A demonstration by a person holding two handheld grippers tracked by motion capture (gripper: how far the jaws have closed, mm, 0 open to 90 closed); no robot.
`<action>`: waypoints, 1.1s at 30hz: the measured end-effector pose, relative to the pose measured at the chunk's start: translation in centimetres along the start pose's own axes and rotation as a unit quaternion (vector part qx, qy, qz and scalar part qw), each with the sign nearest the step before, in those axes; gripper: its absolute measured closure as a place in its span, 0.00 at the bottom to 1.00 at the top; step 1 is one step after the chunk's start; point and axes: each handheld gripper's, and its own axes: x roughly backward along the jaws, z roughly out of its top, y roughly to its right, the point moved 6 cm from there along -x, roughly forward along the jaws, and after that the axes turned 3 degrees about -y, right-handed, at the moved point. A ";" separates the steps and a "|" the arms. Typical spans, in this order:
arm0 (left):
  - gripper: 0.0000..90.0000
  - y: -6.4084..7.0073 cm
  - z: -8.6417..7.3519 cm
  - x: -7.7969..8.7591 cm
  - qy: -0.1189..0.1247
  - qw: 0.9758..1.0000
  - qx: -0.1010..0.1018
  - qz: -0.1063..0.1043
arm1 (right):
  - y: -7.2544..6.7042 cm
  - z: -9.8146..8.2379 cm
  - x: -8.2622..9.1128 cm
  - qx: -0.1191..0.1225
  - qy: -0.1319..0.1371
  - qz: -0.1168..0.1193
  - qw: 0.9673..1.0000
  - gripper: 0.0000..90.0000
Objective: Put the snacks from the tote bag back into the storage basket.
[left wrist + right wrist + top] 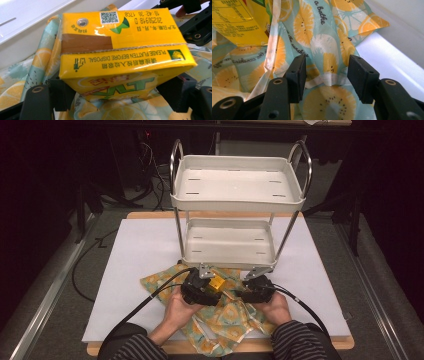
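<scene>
Striped sleeves enter at the near edge of the table, each hand carrying a gripper. Left gripper has its two black jaws on either side of a yellow drink carton (printed "PLEASE FLATTEN BEFORE DISPOSAL"), pads against its sides. Under the carton lies a lemon-print cloth, spread at the near middle of the white board. Right gripper stands just right of the carton, jaws apart over a raised fold of cloth. Beyond stands a white two-tier rack.
</scene>
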 end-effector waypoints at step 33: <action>0.31 -0.2 1.1 2.3 0.041 0.999 -0.012 -0.017 | 0.0 0.0 0.0 -0.004 0.000 0.000 1.000 0.56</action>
